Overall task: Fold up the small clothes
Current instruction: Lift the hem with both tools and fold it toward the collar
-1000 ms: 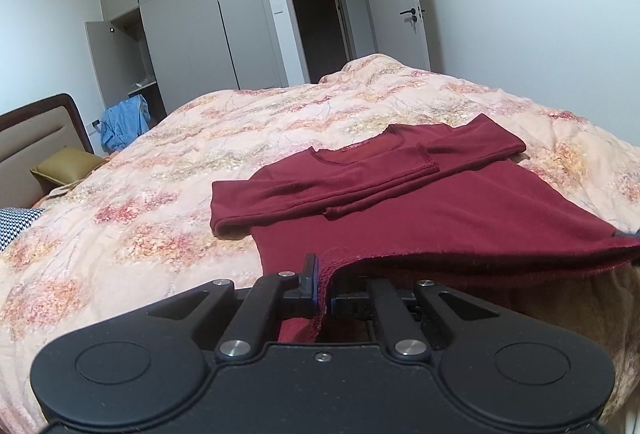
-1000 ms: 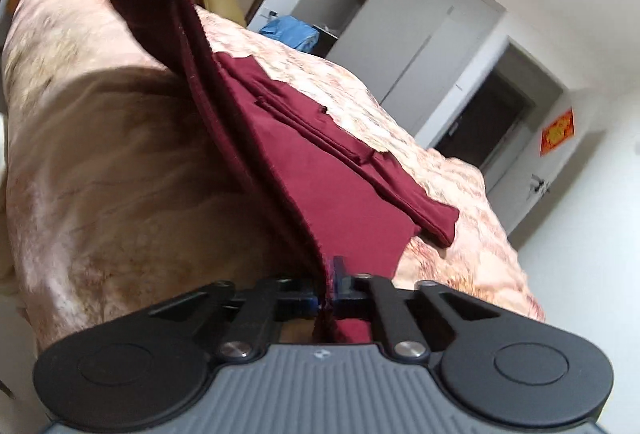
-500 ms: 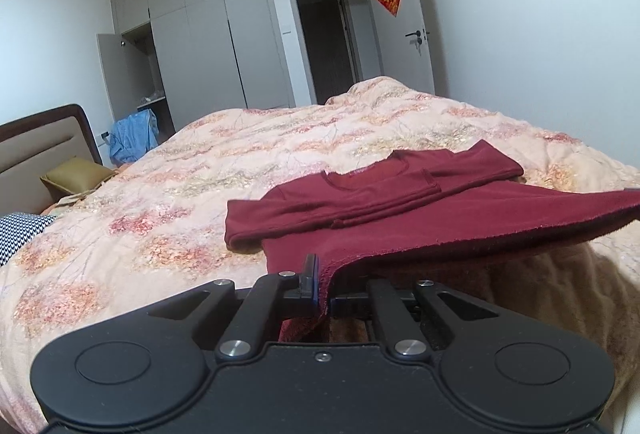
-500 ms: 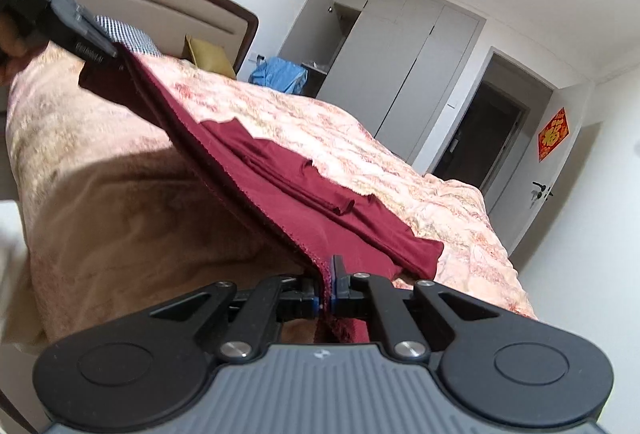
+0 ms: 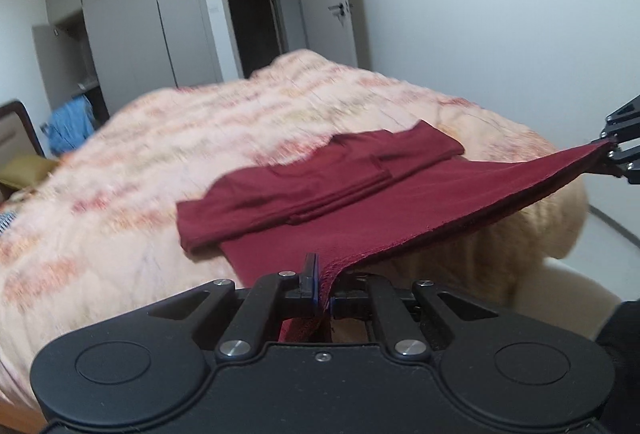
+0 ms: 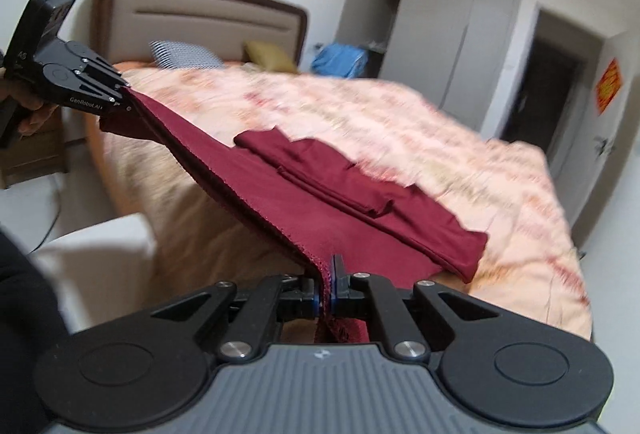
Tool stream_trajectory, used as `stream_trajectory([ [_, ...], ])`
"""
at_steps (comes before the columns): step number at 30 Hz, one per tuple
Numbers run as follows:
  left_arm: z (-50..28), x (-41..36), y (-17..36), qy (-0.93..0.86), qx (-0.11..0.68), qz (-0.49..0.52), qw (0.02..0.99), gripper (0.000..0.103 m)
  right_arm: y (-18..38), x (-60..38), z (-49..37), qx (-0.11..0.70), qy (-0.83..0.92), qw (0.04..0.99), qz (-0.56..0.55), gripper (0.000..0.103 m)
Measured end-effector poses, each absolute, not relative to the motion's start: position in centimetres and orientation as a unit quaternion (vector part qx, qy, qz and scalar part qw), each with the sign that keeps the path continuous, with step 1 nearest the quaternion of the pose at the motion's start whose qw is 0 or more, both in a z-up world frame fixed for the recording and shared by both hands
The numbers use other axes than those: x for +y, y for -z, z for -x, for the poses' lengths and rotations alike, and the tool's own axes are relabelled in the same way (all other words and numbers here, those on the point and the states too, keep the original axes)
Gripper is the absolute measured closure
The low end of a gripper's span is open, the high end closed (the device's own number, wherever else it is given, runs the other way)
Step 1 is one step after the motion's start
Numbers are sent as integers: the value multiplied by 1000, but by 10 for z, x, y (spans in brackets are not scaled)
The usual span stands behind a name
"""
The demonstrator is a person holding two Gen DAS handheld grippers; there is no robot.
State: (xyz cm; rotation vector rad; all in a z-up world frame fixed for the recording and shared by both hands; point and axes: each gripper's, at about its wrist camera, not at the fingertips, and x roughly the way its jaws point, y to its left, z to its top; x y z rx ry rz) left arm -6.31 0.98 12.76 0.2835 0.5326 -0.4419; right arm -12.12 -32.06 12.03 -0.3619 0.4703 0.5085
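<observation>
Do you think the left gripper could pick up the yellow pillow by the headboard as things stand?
Probably not: the left gripper is shut on the red shirt's hem, and the yellow pillow lies well away near the headboard.

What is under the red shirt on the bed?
The red shirt lies on the flowery peach quilt. Its near hem is lifted, pinched by the left gripper and right gripper, with the bed's side below. Anything beneath the flat part is hidden.

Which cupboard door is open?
The leftmost cupboard door, next to the blue cloth. It swings out and shows a dark space with a shelf inside. The other doors are flat and shut.
</observation>
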Motion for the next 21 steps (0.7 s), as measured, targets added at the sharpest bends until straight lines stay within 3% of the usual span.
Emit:
stream_trajectory([
  [9,-7,7,-153,201,269,-110,935,99,-135,-330,71,209,-253,936,125,97],
  [15,-101,-13,-181,187,256,-136,938,98,-159,-330,-19,173,-233,950,112,97],
  [21,-217,-26,-163,198,286,-158,924,98,-159,-332,-135,201,-216,952,84,97],
])
